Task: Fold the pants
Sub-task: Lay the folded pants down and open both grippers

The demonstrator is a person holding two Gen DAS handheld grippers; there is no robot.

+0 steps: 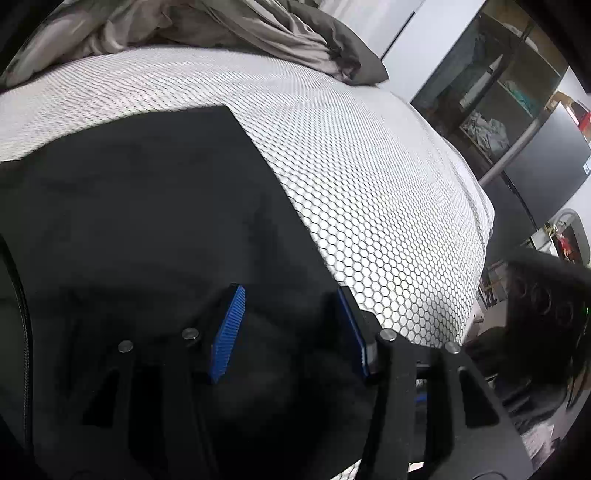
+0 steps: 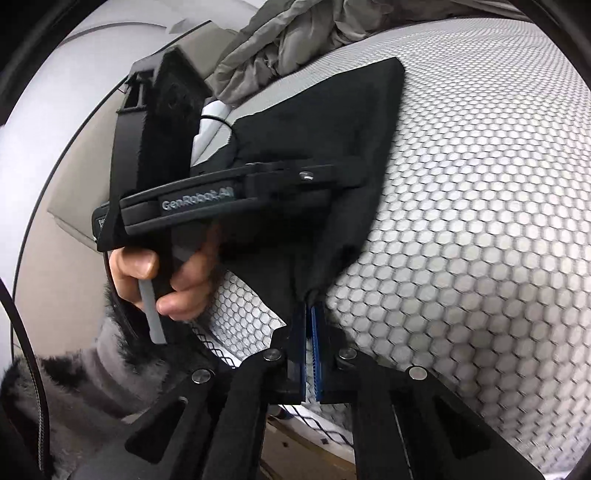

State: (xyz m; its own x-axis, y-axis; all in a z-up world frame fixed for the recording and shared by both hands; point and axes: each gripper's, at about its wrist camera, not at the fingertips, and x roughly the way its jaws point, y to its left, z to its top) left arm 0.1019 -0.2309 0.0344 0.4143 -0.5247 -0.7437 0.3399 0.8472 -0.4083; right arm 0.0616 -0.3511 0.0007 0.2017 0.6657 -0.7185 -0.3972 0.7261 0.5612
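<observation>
Pinching a corner of the black pants (image 2: 332, 155), my right tool (image 2: 309, 332) has its blue pads together on a gathered bit of the cloth's near edge, and the fabric rises from the pinch in a taut peak. The pants lie on the bed (image 2: 480, 221), on its white honeycomb-patterned cover, already doubled into a flat dark panel with a squared far corner. My left tool (image 1: 291, 332) stands with its pads apart over the same cloth; the dark fabric fills the space between and under them, but I cannot tell whether the pads touch it. In the right wrist view, my left hand (image 2: 173, 277) grips that tool's handle, reaching over the panel from the side.

I judge the pants soft, light and limp: they will sag and drag wherever they are not held, and a single layer could slip out of a thin pinch. Corners and hems look like the best hold, all layers taken together, both tools well apart along one edge so the fold carries over evenly. A crumpled grey blanket (image 1: 229, 33) lies at the bed's far end, well clear.
</observation>
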